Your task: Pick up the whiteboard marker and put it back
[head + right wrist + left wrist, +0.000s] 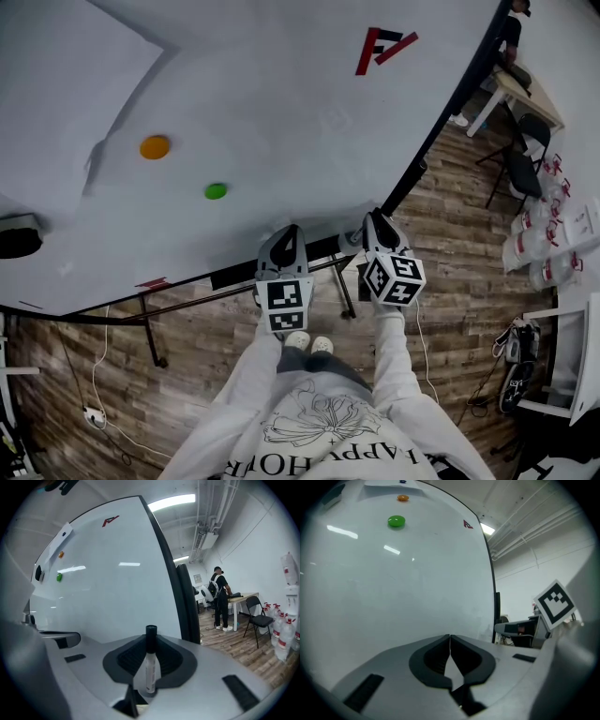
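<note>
White board (281, 112) filled the view, with an orange magnet (155, 147) at ten o'clock and a green magnet (216, 191) just right of it. By the board's lower edge at six o'clock, the left gripper (450, 641) had its jaws pressed together on nothing, apparently idle. Beside it, at five o'clock, the right gripper (150, 654) pinched the marker (150, 670) upright, cap up, probably to set it back at the board's foot.

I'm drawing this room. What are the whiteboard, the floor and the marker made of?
The whiteboard is probably a smooth, glossy coated panel; lights reflect in it. The floor looks like matte wood planks or wood-look laminate; grain and seams show. The marker is likely plastic, with a white barrel and black cap.
</note>
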Demonstrator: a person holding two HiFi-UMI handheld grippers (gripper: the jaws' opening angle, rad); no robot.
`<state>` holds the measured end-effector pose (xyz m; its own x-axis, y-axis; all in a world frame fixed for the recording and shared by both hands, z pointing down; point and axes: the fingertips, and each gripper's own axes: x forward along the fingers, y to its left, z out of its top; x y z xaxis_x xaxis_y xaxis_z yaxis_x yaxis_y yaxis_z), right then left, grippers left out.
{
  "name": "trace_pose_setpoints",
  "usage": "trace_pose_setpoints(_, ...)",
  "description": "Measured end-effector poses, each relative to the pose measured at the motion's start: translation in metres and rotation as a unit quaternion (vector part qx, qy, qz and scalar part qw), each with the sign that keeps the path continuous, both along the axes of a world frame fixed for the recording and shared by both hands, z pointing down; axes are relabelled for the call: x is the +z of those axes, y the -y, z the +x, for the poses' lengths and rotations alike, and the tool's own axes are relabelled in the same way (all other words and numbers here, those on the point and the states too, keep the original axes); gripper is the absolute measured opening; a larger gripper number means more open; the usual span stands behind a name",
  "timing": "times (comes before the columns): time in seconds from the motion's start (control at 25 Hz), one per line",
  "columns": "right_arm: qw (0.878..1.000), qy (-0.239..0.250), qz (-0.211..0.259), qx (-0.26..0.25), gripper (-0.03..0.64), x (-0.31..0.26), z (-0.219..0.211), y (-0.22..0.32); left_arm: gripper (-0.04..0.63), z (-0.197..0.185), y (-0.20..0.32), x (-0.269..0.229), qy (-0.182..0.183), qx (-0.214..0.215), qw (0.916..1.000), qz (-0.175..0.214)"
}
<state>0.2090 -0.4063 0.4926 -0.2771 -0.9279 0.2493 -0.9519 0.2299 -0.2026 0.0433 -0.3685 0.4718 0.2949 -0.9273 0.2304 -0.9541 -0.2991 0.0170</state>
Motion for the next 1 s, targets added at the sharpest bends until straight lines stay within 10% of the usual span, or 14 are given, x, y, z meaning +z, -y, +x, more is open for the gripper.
trace_pose_setpoints(1.0, 0.994, -0.013, -0.107, -0.007, 0.058, 0.077, -0.008, 0.008, 0.006, -0.003, 0.004, 0.018, 0.004, -0.005, 0.9998, -0.02)
